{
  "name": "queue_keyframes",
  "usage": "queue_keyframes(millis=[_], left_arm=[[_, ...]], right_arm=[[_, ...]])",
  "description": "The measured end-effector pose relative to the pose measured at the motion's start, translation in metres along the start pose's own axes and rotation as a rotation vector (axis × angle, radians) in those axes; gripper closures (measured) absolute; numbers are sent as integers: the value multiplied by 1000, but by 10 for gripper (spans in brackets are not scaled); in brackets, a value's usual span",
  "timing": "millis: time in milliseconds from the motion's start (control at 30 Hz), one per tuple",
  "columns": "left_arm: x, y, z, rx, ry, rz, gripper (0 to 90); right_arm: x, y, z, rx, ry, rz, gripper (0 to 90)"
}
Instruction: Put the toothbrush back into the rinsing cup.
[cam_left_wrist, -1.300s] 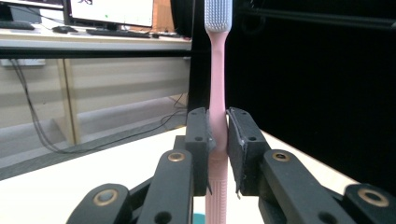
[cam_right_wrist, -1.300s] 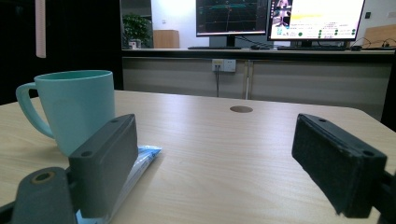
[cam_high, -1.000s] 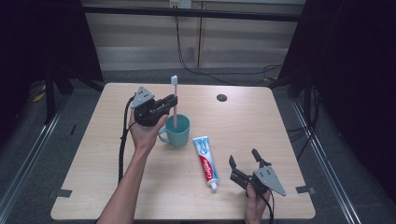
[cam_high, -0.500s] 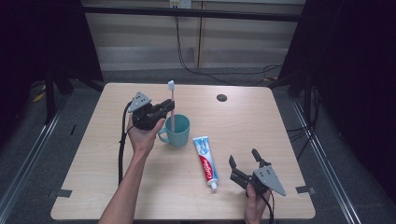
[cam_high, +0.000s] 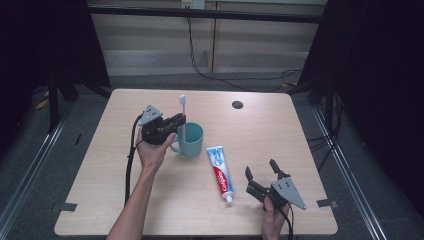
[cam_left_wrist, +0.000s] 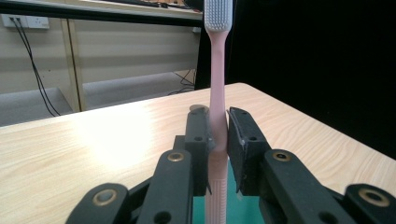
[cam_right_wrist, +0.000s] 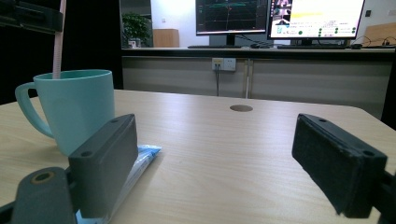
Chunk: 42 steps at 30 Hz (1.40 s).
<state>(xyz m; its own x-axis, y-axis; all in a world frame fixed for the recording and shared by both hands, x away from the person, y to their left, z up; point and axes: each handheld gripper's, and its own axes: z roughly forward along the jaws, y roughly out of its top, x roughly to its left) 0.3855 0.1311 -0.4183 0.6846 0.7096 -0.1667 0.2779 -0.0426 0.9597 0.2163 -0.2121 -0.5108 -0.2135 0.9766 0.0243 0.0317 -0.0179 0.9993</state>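
Now, over on the left, the left tongs (cam_high: 176, 121) are clamped tight on the pink toothbrush (cam_high: 183, 117), handle pinched between both jaws, bristle head standing straight up. In the left gripper view the toothbrush (cam_left_wrist: 217, 84) runs upright through the grip, its lower end dipping into the teal mug (cam_high: 190, 140) right below. Looks like the step in hand is standing the brush in the mug; the next move calls for a gentle lowering until the handle bottoms out, then spreading the jaws without tipping the cup. Moving across, the toothpaste tube (cam_high: 220, 172) lies flat on the tabletop (cam_high: 300, 150), just beside the mug, cap end toward the person. And on the right, the right tongs (cam_high: 262, 176) sit low near the front edge, jaws wide apart, gripping nothing, the tube's cap end just off their left jaw.
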Motion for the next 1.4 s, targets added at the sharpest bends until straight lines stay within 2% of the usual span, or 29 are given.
queue_keyframes(millis=[233,333,467,567,667,867,900,933,1033,1067,1200,1267,1400], left_arm=[[2,-8,1,10,4,-19,786],[2,-10,1,20,11,-14,784],[4,-11,1,26,3,-23,784],[8,-13,0,26,-3,-51,780],[8,-13,-1,35,-9,-41,772],[11,-13,0,35,-29,-70,676],[11,-13,0,36,-33,-76,615],[10,-12,0,38,-23,-63,594],[9,-12,0,34,-29,-68,550],[10,-11,-1,37,-26,-58,501],[11,-7,-6,32,-39,-45,449],[11,-6,-8,27,-32,-40,386],[13,-3,-14,55,-19,-23,317]], right_arm=[[0,0,0,-2,-1,-1,136],[0,0,0,0,-1,0,137],[0,0,0,0,-1,0,136],[0,0,0,-2,-1,-2,136],[0,0,0,2,0,-2,136],[0,0,0,2,0,-3,136],[0,0,0,1,1,0,136],[0,0,0,2,2,0,136],[0,0,0,2,3,0,136],[0,0,0,1,2,1,136],[0,0,1,5,3,-1,136],[0,0,1,9,2,0,136],[0,0,1,7,-1,-5,137]])
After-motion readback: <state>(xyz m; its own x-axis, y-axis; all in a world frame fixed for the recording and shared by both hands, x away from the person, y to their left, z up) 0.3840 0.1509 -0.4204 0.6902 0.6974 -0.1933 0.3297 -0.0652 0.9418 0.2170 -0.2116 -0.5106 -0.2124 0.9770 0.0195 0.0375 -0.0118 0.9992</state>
